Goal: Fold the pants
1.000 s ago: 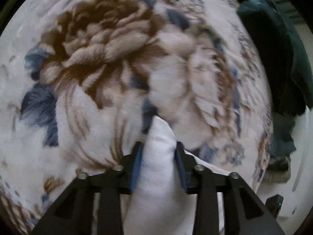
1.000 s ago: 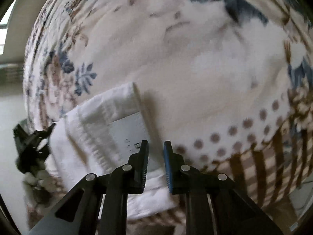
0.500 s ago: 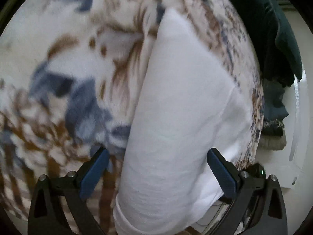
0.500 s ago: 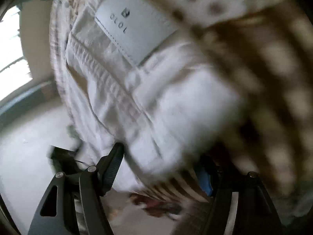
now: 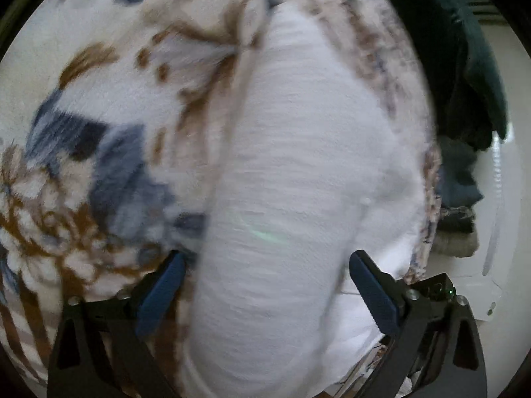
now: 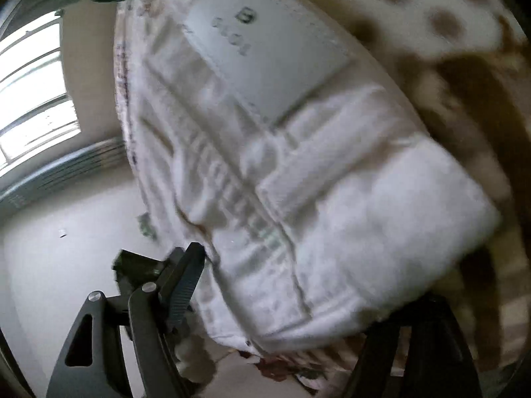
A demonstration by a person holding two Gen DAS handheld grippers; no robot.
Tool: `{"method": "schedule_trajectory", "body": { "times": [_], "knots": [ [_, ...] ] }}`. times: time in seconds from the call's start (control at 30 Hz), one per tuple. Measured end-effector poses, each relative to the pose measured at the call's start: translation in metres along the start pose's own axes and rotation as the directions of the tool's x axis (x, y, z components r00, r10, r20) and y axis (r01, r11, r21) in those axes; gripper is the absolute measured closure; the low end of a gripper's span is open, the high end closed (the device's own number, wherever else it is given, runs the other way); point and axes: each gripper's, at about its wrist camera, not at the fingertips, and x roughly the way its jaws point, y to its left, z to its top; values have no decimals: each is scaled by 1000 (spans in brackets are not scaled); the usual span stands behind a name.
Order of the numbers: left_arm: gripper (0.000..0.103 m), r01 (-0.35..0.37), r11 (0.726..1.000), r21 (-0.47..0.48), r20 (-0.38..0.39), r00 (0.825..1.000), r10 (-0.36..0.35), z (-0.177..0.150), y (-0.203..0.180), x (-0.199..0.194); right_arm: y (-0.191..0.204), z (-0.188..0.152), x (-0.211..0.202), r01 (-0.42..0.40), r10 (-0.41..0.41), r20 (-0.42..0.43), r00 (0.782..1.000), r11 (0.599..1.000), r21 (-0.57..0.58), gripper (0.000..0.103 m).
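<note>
The folded white pants [image 5: 292, 199] lie on the flowered blanket [image 5: 99, 99] near its edge — right between the spread fingers of the left gripper [image 5: 265, 295], ungripped. The right gripper [image 6: 292, 301] also gapes wide around the pants [image 6: 315, 199] — nothing held.

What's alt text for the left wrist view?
White folded pants lie lengthwise on a floral blanket, filling the middle of the frame, with the left claw open wide astride their near end. Dark green clothes are piled at the right edge.
</note>
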Motion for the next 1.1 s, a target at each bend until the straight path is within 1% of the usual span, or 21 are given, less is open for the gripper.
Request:
{"method": "schedule_trajectory", "body": {
  "times": [0.03, 0.07, 0.1, 0.17, 0.2, 0.23, 0.27, 0.3, 0.37, 0.47, 0.53, 0.6, 0.63, 0.73, 0.77, 0.8, 0.83, 1.0, 1.03, 1.07, 1.1],
  "knots": [
    [28, -16, 1000, 25, 5, 1000, 16, -1, -6, -1, 5, -1, -2, -33, 33, 7, 999, 999, -16, 24],
    [38, -25, 998, 52, 15, 1000, 24, -3, -11, -2, 14, -2, -6, -65, 66, 15, 998, 997, -42, 24],
    [48, -23, 997, 72, 22, 1000, 21, -5, -13, -2, 22, -4, -7, -75, 77, 22, 997, 994, -75, 24],
    [54, -8, 998, 57, 28, 1000, 6, -8, -7, -1, 26, -2, -2, -21, 25, 35, 999, 994, -106, 24],
    [54, 5, 999, 37, 26, 1000, -6, -8, -2, 0, 22, 2, 4, 27, -23, 41, 999, 994, -102, 23],
    [53, 17, 1000, 15, 23, 1000, -18, -8, 4, 1, 14, 7, 14, 63, -61, 30, 998, 995, -76, 23],
    [46, 12, 1000, 2, 13, 1000, -12, -7, 7, 3, 3, 12, 21, 45, -44, 19, 999, 999, -26, 22],
    [42, 4, 1000, -12, 0, 1000, -4, -6, 8, 7, -2, 17, 23, 18, -18, 20, 1000, 1000, -3, 20],
    [39, -4, 1000, -16, -4, 1000, 4, -4, 7, 11, -3, 19, 27, -1, 1, 12, 1000, 1000, -3, 20],
    [38, -23, 1000, -10, -3, 1000, 23, -6, 8, 12, -3, 21, 29, -14, 14, -1, 1000, 1000, -6, 20],
    [38, -34, 999, -10, 5, 999, 34, -5, 7, 13, -12, 23, 26, -7, 7, -15, 1000, 1000, -25, 21],
    [38, -41, 999, -8, 13, 999, 42, -6, 5, 14, -7, 22, 31, 9, -10, -28, 1000, 999, -47, 21],
    [38, -44, 999, -6, 17, 999, 44, -5, 3, 16, -5, 16, 29, 10, -12, -35, 999, 999, -51, 21],
    [38, -49, 999, -6, 24, 999, 49, -3, 3, 18, -5, 21, 34, 12, -14, -51, 999, 999, -44, 21],
    [38, -53, 999, -3, 26, 998, 53, -3, 2, 18, -1, 24, 42, 15, -17, -52, 999, 999, -44, 20],
    [39, -54, 999, 0, 26, 998, 54, -4, 3, 16, -5, 14, 29, 17, -20, -53, 998, 999, -48, 20],
    [40, -56, 998, 6, 27, 998, 56, -4, 2, 15, -5, 15, 30, 19, -21, -52, 998, 999, -48, 20],
    [49, -69, 996, 49, 39, 997, 67, -4, -5, 13, 1, 14, 40, 24, -27, -46, 999, 999, -47, 21],
    [51, -69, 996, 50, 41, 997, 67, -4, -6, 13, 1, 18, 37, 29, -32, -44, 999, 998, -49, 21],
    [53, -71, 996, 51, 44, 997, 69, -4, -7, 12, 2, 18, 37, 35, -37, -43, 998, 998, -53, 23],
    [57, -72, 996, 53, 45, 997, 69, -4, -7, 11, 2, 18, 36, 43, -45, -38, 998, 997, -56, 28]
  ]
}}
